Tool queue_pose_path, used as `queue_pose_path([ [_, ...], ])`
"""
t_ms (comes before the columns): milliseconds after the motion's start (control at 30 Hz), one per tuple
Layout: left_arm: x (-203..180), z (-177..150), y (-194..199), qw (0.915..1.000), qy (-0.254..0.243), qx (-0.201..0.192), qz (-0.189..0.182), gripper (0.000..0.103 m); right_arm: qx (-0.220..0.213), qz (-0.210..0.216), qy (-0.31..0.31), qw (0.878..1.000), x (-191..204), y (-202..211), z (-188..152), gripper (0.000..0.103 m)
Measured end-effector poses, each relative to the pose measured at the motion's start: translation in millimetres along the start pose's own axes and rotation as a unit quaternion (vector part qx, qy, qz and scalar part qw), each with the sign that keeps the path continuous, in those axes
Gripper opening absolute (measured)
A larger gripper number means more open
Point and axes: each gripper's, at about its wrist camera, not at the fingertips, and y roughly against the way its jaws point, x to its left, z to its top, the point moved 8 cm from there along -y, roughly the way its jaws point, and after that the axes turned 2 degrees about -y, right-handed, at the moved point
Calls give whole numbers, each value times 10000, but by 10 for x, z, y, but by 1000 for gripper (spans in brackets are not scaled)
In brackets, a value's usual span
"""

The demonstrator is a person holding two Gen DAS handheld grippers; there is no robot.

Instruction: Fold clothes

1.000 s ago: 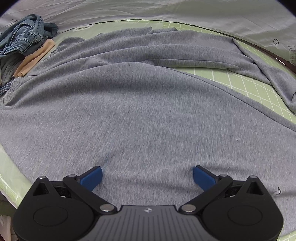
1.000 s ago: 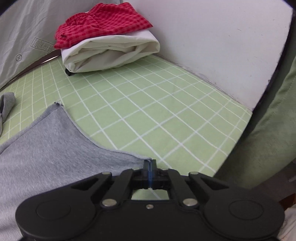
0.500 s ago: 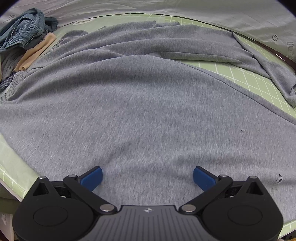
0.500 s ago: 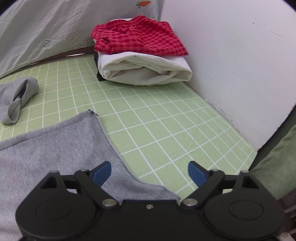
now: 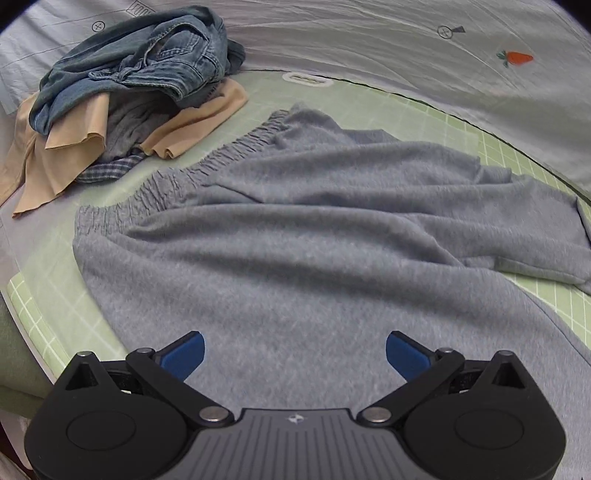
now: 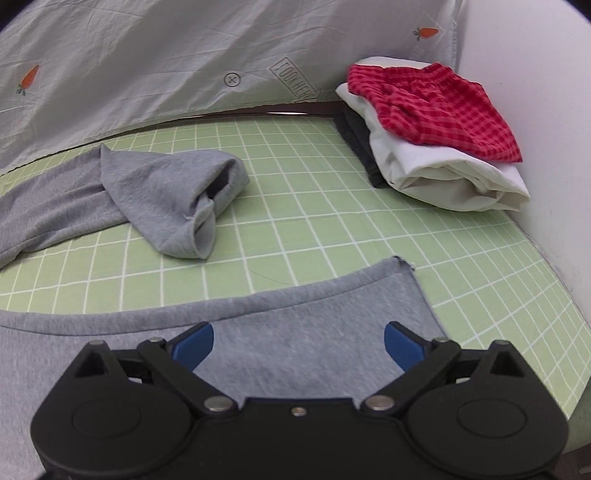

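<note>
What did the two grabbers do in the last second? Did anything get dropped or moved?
The right gripper was pinched shut on the edge of the grey sweatpants; its jaws are opening and the cloth now lies loose on the green mat. Both views swung: the jeans pile came into the left view, the folded stack slid right. The left gripper stayed open, holding nothing.

The far sheet (image 6: 155, 74) carries a boxed arrow print (image 6: 293, 86) reading roughly "LOOK HERE", a circled cross (image 6: 232, 79) left of it, and carrot pictures (image 6: 426, 32). Nothing else is legible.
</note>
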Motion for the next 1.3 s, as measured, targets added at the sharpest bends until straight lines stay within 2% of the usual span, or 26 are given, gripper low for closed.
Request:
queue_pose_path([
  [167,122,590,-306,9999,-29,-131,52,103,9,127,-16,9999,504,-80,134,101],
  [367,124,1376,-831,9997,-81,-208,-139,102,29,37,-108,9999,1004,-237,355,101],
  [467,36,1717,-1123,9992,-286,-160,-208,97,94,-82,-114,9999,1150,-231,430,101],
  [533,-15,1830,-1323,9986,-503,-58,-127,92,142,-189,-52,9997,1229,-200,459,101],
  [600,-46,1903,-1504,9977,-676,43,-63,76,166,-225,176,9995,1305,-171,461,101],
  [633,-46,1918,-1552,9977,-671,34,-115,74,214,-294,225,9991,1313,-180,456,101],
  [700,-26,1971,-1565,9979,-593,-131,-240,52,309,-433,325,9981,1328,-198,445,101],
  [733,-7,2000,-1564,9978,-596,-189,-241,46,349,-489,354,9976,1334,-208,445,101],
  [767,29,2040,-1566,9978,-595,-261,-163,32,361,-492,297,9977,1336,-225,466,101],
  [833,146,2149,-1575,9976,-530,-445,75,30,383,-496,183,9979,1340,-260,506,101],
  [933,455,2335,-1648,9971,-16,-591,477,30,402,-509,24,9979,1345,-311,573,101],
  [1033,579,2404,-1756,9973,313,-460,486,30,237,-582,-37,9980,1322,-382,710,101],
  [1133,476,2382,-1768,9964,-55,-491,695,33,278,-628,-136,9975,1258,-526,799,96],
  [1167,455,2372,-1765,9958,-125,-509,745,34,314,-640,-151,9973,1236,-577,817,91],
  [1300,442,2356,-1754,9952,-118,-528,815,34,554,-725,-499,9946,1099,-748,809,85],
])
